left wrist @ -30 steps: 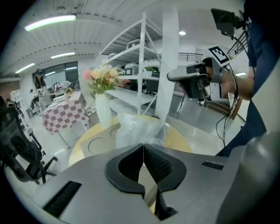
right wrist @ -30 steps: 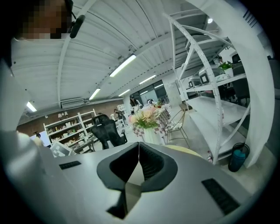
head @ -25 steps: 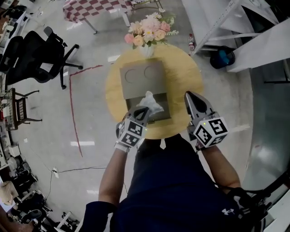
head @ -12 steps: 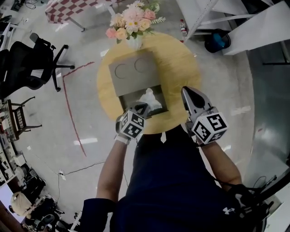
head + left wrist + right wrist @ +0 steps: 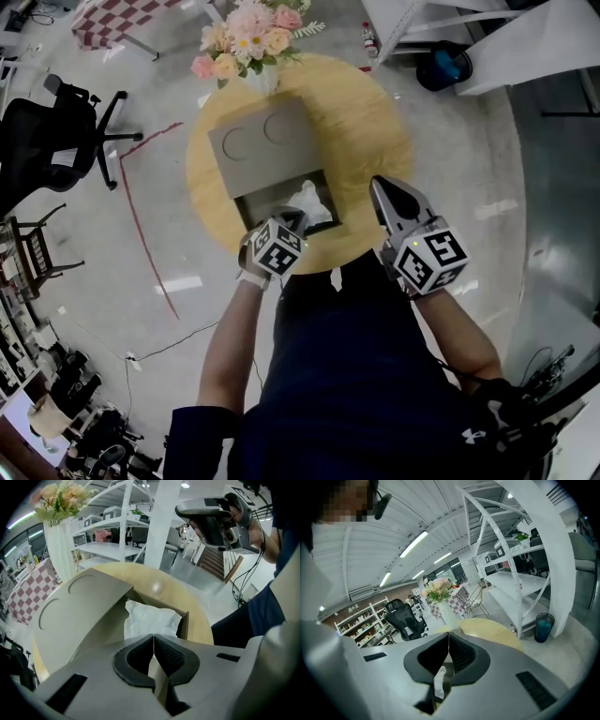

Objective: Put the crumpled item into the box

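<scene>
The crumpled item (image 5: 307, 201) lies inside the open box (image 5: 258, 150) near the table's (image 5: 366, 122) near edge, so the placing looks done; the left gripper (image 5: 296, 219) hangs closed and empty at the box's near wall, perhaps touching it; the right gripper (image 5: 380, 186) is closed and empty beside the box.

box (image 5: 79, 613) flap and left gripper (image 5: 153, 638) hide much of the crumpled item (image 5: 152, 619); chair (image 5: 42, 141) cut off

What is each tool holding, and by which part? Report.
Nothing clearly: left tool shut at the box rim; right tool shut, white scrap behind its pads.
</scene>
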### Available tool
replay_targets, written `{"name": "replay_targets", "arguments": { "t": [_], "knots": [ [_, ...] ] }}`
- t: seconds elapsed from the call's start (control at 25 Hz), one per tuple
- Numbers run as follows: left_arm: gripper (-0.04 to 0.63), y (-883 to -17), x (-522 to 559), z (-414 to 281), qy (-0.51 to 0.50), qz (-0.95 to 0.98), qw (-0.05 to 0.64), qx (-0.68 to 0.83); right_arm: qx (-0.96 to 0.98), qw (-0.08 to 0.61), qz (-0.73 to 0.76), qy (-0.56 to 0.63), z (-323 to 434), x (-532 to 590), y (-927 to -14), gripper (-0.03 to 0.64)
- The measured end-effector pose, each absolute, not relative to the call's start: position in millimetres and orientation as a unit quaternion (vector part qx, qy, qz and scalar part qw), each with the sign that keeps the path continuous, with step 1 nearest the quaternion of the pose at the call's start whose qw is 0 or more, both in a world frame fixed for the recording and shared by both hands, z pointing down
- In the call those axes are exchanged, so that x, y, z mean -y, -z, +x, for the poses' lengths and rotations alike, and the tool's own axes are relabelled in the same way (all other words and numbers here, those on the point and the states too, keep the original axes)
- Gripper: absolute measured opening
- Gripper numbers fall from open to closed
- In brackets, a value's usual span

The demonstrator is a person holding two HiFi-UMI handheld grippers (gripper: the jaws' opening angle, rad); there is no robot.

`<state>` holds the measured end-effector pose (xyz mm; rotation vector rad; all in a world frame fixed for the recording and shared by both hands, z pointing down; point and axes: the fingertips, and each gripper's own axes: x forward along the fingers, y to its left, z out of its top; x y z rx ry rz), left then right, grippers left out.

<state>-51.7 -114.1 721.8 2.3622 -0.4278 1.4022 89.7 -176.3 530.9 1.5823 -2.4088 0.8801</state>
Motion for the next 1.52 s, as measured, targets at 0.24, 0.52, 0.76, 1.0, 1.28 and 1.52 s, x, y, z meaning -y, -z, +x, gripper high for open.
{"name": "replay_targets", "arguments": {
  "t": [0.24, 0.52, 0.76, 1.0, 1.28, 1.52],
  "knots": [
    [0.018, -735.7, 115.2, -45.2, -0.513, 0.825, 0.191, 0.141, 0.793, 0.069, 0.525, -0.301, 93.2, 180.5, -539.2, 0.014],
    [0.02, -738.3, 118.1, -42.5, -0.521, 0.821, 0.19, 0.135, 0.794, 0.068, 0.522, -0.304, 92.0, 187.3, -540.0, 0.014],
    [0.077, -736.2, 117.5, -43.0, -0.517, 0.821, 0.191, 0.148, 0.8, 0.07, 0.513, -0.303, 84.9, 189.9, -537.8, 0.014],
    [0.186, -728.1, 122.6, -48.8, -0.51, 0.819, 0.199, 0.171, 0.809, 0.072, 0.502, -0.298, 77.3, 190.5, -532.7, 0.014],
    [0.194, -704.6, 127.5, -52.2, -0.474, 0.831, 0.205, 0.205, 0.82, 0.073, 0.49, -0.288, 65.8, 188.5, -526.3, 0.014],
    [0.183, -645.8, 141.0, -46.8, -0.388, 0.866, 0.179, 0.26, 0.832, 0.069, 0.477, -0.276, 53.7, 186.5, -507.4, 0.014]
  ]
}}
